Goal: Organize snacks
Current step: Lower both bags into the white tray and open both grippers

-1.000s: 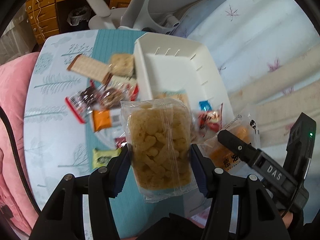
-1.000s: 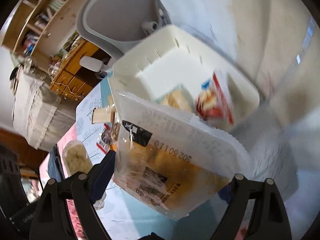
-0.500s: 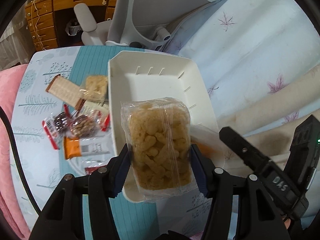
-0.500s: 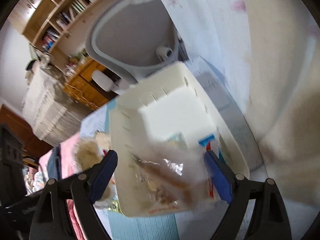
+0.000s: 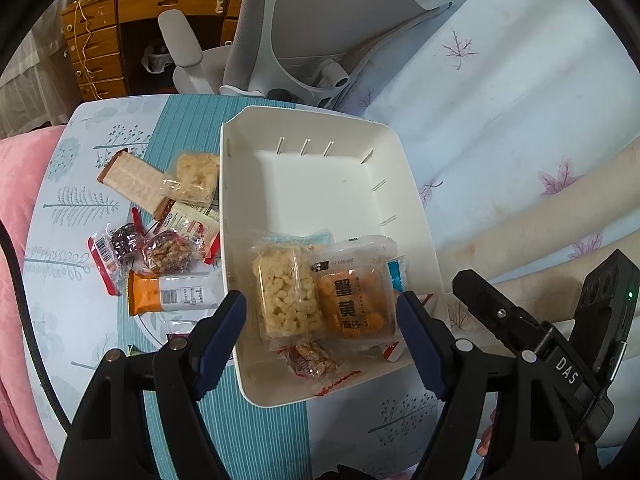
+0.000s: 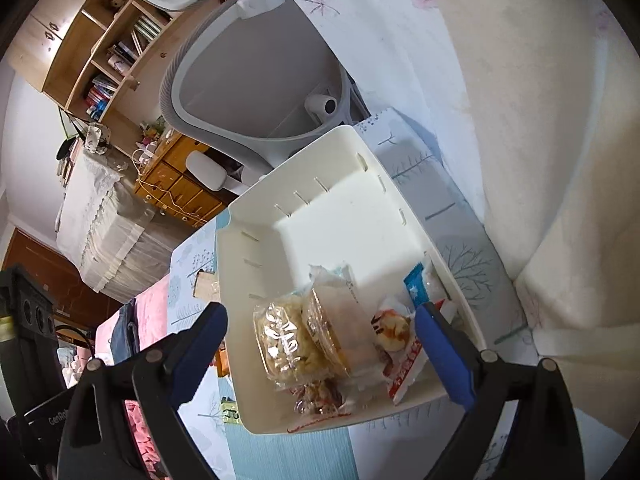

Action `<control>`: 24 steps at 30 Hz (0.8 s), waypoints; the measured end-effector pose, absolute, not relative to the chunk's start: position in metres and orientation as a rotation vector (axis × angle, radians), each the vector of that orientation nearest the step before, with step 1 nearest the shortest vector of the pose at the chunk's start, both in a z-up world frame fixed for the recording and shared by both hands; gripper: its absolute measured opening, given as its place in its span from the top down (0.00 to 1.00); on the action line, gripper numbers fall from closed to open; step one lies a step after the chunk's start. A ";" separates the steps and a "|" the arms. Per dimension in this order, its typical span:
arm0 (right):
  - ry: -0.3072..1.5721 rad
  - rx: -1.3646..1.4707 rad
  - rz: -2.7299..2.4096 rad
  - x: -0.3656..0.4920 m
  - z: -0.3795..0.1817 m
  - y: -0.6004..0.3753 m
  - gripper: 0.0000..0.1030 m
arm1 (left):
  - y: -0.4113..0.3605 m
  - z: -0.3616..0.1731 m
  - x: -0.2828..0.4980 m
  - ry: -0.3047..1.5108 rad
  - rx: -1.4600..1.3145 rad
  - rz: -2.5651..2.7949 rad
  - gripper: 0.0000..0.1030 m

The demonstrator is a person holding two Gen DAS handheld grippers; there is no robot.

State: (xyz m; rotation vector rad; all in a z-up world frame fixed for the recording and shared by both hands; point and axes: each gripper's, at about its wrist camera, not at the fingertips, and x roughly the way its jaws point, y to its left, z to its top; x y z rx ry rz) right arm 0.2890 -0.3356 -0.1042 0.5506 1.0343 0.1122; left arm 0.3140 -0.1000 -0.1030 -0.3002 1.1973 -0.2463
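A white bin (image 5: 332, 128) stands on the table and holds several snacks. A clear pack of puffed rice sticks (image 5: 288, 292) and an orange pack (image 5: 352, 300) lie side by side at its near end, over a red-wrapped snack (image 5: 316, 364). My left gripper (image 5: 320, 320) hovers above them with its jaws opening, the pads clear of both packs. My right gripper (image 6: 320, 320) hangs over the same end of the bin (image 6: 288, 164), its jaws also opening and empty. Below it lie the puffed pack (image 6: 284, 344), the orange pack (image 6: 328, 332) and a red-and-white pack (image 6: 396, 336).
Left of the bin lie loose snacks: a wafer pack (image 5: 132, 180), a rice cake (image 5: 196, 178), a walnut-date pack (image 5: 168, 256) and an orange bar (image 5: 172, 294). A grey office chair (image 5: 304, 32) stands behind the table. A bed with a leaf-print sheet (image 5: 500, 120) borders the right.
Both grippers let go of their packs: the puffed rice sticks and the orange pack now lie in the bin. Both sets of jaws have spread wider, and the views have shifted over the bin.
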 end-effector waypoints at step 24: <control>1.031 0.379 0.126 0.219 -0.114 -0.266 0.07 | -0.025 -0.133 0.229 1.235 -0.334 -0.197 0.26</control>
